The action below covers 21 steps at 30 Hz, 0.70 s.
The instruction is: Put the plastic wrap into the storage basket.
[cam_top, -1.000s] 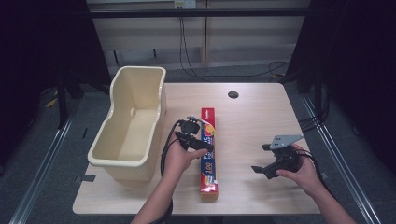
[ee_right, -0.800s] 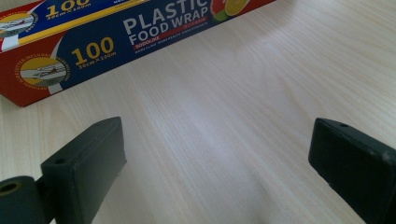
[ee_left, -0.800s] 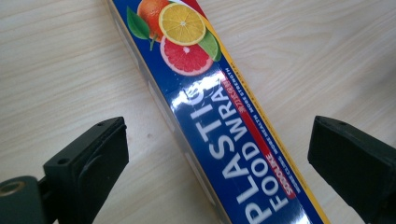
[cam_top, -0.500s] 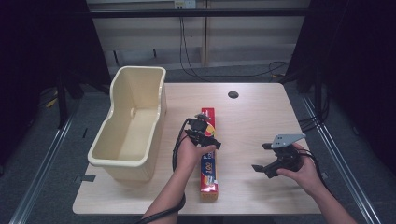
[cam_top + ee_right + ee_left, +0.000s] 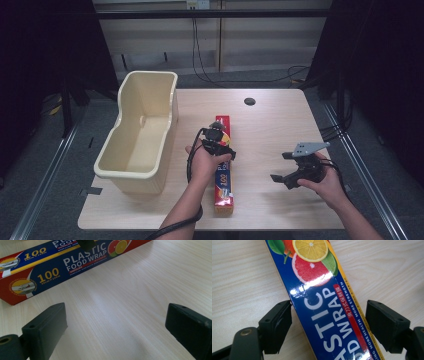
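A long plastic food wrap box (image 5: 223, 186), blue and red with citrus pictures, lies lengthwise on the wooden table (image 5: 280, 120). My left gripper (image 5: 218, 142) is lowered over the box's far half. In the left gripper view the box (image 5: 319, 290) runs between the jaws of the left gripper (image 5: 328, 312). They have just been closing: the left pad is at the box's edge and a gap shows at the right pad. My right gripper (image 5: 281, 166) hovers open over bare wood to the box's right. In the right gripper view the box (image 5: 62, 262) lies beyond the right gripper (image 5: 117, 322).
A deep cream plastic bin (image 5: 150, 75) stands at the table's left, close beside the box. A dark round hole (image 5: 249, 101) sits in the far part of the tabletop. Black cables trail from both grippers.
My left gripper moved right and down onto the food wrap box, and its jaws narrowed around it. The right gripper stayed where it was.
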Available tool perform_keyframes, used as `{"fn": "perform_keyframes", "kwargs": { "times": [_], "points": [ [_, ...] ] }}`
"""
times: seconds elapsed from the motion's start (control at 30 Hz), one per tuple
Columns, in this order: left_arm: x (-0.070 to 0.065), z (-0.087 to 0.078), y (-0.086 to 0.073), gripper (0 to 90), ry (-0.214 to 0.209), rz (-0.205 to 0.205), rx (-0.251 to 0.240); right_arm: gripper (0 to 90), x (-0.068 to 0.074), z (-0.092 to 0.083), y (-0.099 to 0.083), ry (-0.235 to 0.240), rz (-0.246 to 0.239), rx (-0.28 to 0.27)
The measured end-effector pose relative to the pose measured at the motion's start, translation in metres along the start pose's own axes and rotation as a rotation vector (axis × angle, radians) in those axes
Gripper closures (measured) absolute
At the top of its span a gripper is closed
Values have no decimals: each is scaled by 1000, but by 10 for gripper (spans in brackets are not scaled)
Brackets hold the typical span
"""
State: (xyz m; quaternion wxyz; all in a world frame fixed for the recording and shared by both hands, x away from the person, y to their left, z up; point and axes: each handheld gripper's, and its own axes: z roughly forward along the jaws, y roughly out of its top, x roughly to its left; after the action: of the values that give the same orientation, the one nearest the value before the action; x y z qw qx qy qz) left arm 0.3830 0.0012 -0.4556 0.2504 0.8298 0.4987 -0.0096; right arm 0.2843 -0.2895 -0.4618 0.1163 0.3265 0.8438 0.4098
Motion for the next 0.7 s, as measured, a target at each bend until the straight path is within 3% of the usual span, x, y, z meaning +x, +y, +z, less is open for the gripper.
{"fn": "perform_keyframes", "kwargs": {
  "times": [0.1,0.23,0.37,0.6,0.7],
  "points": [
    [-2,3,0,223,10,-27,9,37,0,-1,0,3,4,-6],
    [-4,6,2,227,30,-28,32,38,0,-1,1,-2,4,-8],
    [-5,8,3,242,33,-83,77,38,1,-2,1,-1,3,-12],
    [-8,6,4,284,51,-127,97,38,0,-3,1,-10,3,-20],
    [-7,2,4,329,58,-120,112,37,0,-4,1,-7,3,-23]
  ]
}}
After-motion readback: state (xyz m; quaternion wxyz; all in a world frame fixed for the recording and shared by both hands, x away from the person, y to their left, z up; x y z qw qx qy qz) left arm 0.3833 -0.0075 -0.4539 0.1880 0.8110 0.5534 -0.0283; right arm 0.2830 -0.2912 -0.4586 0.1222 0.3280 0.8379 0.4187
